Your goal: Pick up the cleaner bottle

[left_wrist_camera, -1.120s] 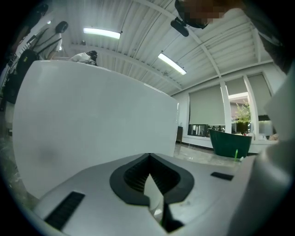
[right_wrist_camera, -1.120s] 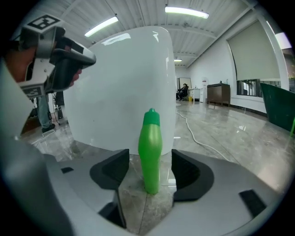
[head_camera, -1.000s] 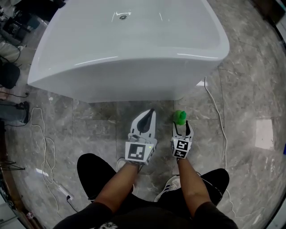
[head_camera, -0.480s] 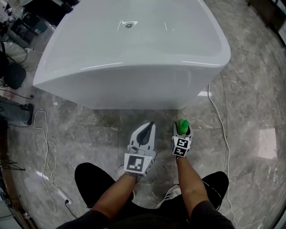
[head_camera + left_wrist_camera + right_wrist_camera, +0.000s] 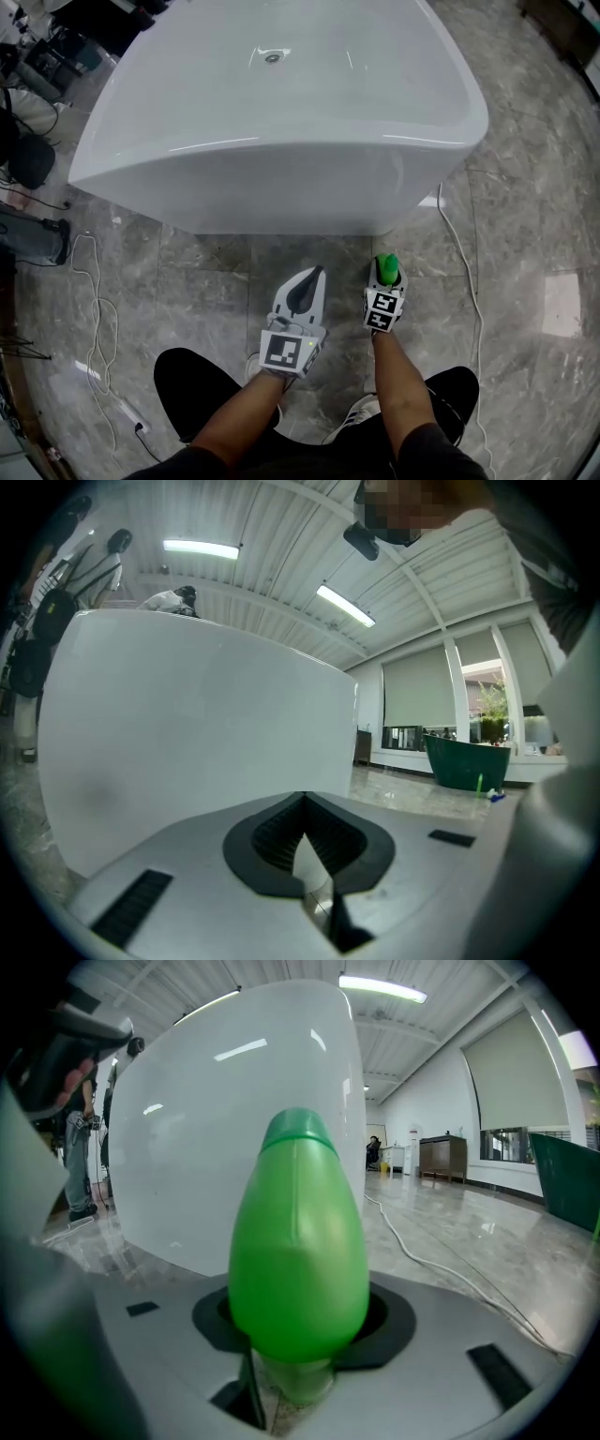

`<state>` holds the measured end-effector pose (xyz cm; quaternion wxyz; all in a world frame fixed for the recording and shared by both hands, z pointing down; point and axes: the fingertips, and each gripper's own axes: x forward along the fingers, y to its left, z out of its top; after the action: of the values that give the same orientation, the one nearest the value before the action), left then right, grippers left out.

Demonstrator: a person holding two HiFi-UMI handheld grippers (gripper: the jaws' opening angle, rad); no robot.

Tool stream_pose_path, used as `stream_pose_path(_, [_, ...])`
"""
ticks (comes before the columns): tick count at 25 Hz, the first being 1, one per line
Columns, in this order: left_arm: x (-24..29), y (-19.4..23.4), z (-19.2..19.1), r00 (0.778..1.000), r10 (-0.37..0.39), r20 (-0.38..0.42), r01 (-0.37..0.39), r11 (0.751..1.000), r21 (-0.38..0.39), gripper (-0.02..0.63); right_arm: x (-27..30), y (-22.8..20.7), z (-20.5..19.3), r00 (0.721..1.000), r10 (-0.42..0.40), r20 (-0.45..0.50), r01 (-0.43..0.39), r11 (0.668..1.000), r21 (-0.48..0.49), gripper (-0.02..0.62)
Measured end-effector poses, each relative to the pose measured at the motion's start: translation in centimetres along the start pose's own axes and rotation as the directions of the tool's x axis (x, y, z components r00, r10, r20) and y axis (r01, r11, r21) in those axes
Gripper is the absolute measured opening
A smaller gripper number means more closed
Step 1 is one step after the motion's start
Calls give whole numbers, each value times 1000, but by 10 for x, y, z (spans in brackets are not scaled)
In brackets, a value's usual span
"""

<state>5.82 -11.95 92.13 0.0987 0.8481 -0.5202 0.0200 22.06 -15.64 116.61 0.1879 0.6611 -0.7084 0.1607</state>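
The green cleaner bottle (image 5: 385, 267) stands upright on the marble floor just in front of the white bathtub (image 5: 281, 141). My right gripper (image 5: 386, 278) reaches around it at floor level. In the right gripper view the bottle (image 5: 298, 1241) fills the hollow between the dark pads, and the closing jaws touch its sides, with the right gripper (image 5: 298, 1330) low on the bottle's body. My left gripper (image 5: 312, 275) hovers to the bottle's left, shut and holding nothing. In the left gripper view its jaws meet at the tips (image 5: 305, 803), facing the tub wall (image 5: 187, 724).
A white cable (image 5: 469, 272) runs across the floor right of the bottle. More cables (image 5: 94, 309) lie at the left. The person's legs and shoes are below the grippers. The tub wall (image 5: 234, 1119) rises right behind the bottle.
My right gripper has moved forward and down, so the bottle that stood ahead of its tips now sits between its jaws. The left gripper has barely moved.
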Motion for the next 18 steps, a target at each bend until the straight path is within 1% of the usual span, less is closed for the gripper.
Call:
stream_pose_path(5, [-2, 2, -2, 1000, -7, 0, 7, 1000, -5, 2, -4, 2, 4, 1000, -3, 3, 3, 1000, -13, 195])
stream_pose_path(9, [2, 2, 2, 1000, 14, 20, -14, 1000, -25, 2, -17, -7, 28, 999, -1, 38, 1, 1000, -16, 195])
stream_pose_path(13, [12, 3, 14, 999, -14, 35, 17, 997, -74, 2, -37, -6, 69, 996, -5, 89, 8, 999, -31, 195])
stream_pose_path(16, [12, 4, 27, 1000, -27, 10, 28, 996, -83, 2, -63, 1, 109, 993, 3, 116, 4, 998, -56, 193])
stream_pose_path(18, [12, 4, 43, 1000, -27, -9, 26, 996, -84, 2, -84, 3, 143, 991, 6, 135, 4, 997, -73, 193])
